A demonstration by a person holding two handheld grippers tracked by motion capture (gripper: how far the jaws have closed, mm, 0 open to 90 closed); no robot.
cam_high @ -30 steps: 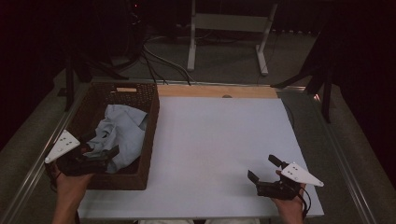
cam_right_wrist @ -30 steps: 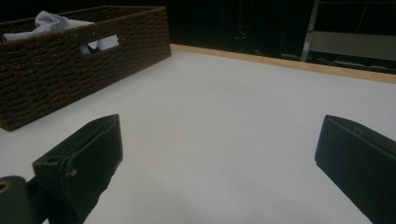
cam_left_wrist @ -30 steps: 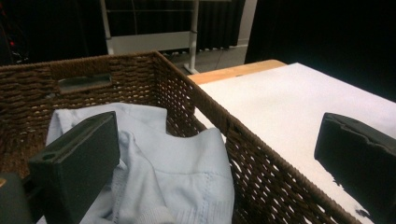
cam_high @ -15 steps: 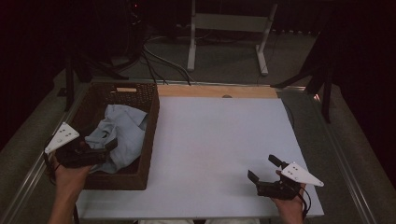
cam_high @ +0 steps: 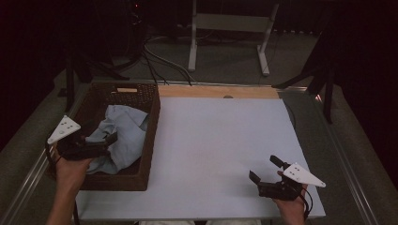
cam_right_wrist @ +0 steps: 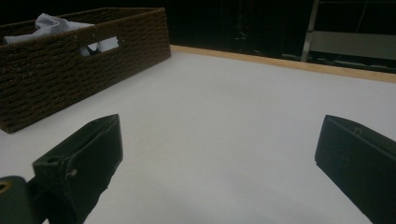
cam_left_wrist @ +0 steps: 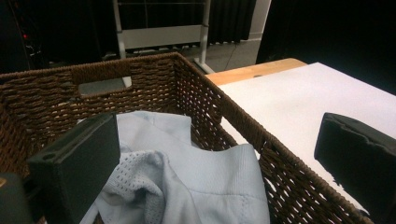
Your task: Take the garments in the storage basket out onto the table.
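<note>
Hovering over the near-left part of the wicker basket [cam_high: 149, 140], the left gripper [cam_high: 109, 140] has its jaws spread wide and grips nothing. In the left gripper view one jaw stands over the basket's inside, above the pale blue garment [cam_left_wrist: 187, 182]; the other stands past the basket's right wall [cam_left_wrist: 243, 126], over the white table top [cam_left_wrist: 303, 102].

Garment — crumpled, lying inside the basket, filling most of its floor from the middle toward the near end. Seen from the high view [cam_high: 123, 136], a fold rides up against the basket's right wall. Whether the left jaw touches the cloth: cannot tell.

Basket sits on the left part of the table [cam_high: 220, 140], its long side running away from the person, a handle slot [cam_left_wrist: 100, 86] cut in its far wall.

Right gripper [cam_high: 265, 171] — well apart from the basket, low over the near-right corner of the table, jaws likewise released and wide apart, bare white surface between them. Its view shows the basket [cam_right_wrist: 70, 70] far off at upper left, with the garment [cam_right_wrist: 51, 23] peeking above the rim.
</note>
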